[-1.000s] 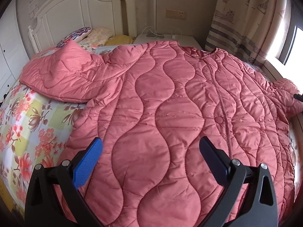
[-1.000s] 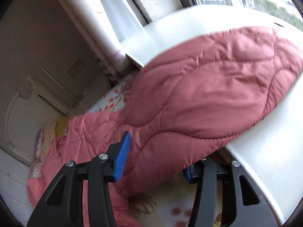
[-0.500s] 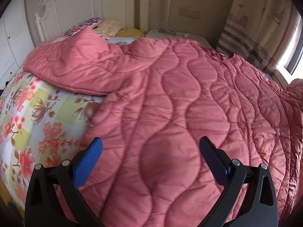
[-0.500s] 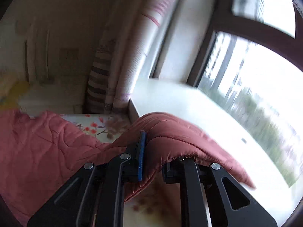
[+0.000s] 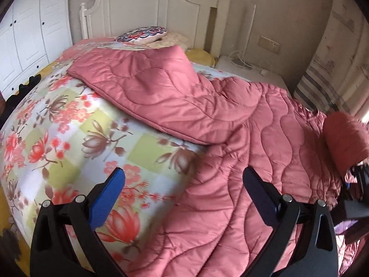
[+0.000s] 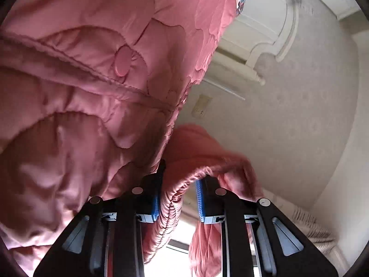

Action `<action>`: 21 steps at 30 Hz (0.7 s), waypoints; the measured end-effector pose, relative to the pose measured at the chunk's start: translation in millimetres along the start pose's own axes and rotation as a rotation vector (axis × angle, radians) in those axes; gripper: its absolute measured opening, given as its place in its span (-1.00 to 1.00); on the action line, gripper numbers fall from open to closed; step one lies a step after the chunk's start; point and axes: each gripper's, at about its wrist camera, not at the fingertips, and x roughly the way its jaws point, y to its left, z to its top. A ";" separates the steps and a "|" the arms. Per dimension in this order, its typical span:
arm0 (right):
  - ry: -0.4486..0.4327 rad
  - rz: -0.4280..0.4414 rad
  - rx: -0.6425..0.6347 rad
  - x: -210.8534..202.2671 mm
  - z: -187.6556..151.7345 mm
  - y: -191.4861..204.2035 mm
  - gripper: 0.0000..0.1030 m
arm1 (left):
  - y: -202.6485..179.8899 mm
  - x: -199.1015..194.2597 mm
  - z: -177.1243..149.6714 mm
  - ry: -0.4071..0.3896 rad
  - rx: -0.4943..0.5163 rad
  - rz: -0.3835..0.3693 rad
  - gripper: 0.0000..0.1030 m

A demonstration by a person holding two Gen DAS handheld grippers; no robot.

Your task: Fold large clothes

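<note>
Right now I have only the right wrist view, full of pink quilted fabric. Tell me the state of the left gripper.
Observer: The left gripper is open, with nothing between its fingers.
Operator: Report what lies in front of it.
Observer: The edge of the jacket runs between its fingers, with the floral bedspread on the left.
Operator: Locate the other sleeve.
Observer: The other sleeve lies spread flat on the bedspread and is not folded in. It reaches out from the jacket toward the white headboard.
</note>
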 end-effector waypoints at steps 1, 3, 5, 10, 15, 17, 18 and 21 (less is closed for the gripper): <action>-0.002 -0.028 -0.010 -1.5 -1.3 -1.5 -0.48 | 2.5 -1.5 1.7 -0.006 -0.010 -0.003 0.96; -0.018 -0.082 -0.023 -8.3 -7.8 -1.3 0.03 | 2.7 -3.6 1.8 -0.011 -0.020 -0.008 0.96; -0.047 -0.132 -0.019 -20.8 -3.6 -3.7 0.48 | -0.1 -5.1 2.5 -0.014 -0.026 -0.022 0.96; -0.054 -0.133 -0.016 -21.3 11.7 -6.6 0.50 | -45.9 -11.6 32.1 0.002 0.100 -0.098 0.96; -0.103 0.014 0.233 -42.7 9.2 -38.1 0.50 | -131.0 -54.5 56.8 -0.129 0.434 -0.200 0.96; -0.130 -0.030 0.287 -60.6 3.0 -41.0 0.53 | -157.9 -55.4 60.5 -0.143 0.485 -0.208 0.96; -0.136 -0.028 0.296 -65.4 1.4 -42.4 0.53 | -167.4 -52.2 61.9 -0.134 0.497 -0.217 0.96; -0.189 0.090 0.374 -93.6 -16.4 -47.3 0.53 | -194.5 -42.7 56.7 -0.127 0.556 -0.204 0.96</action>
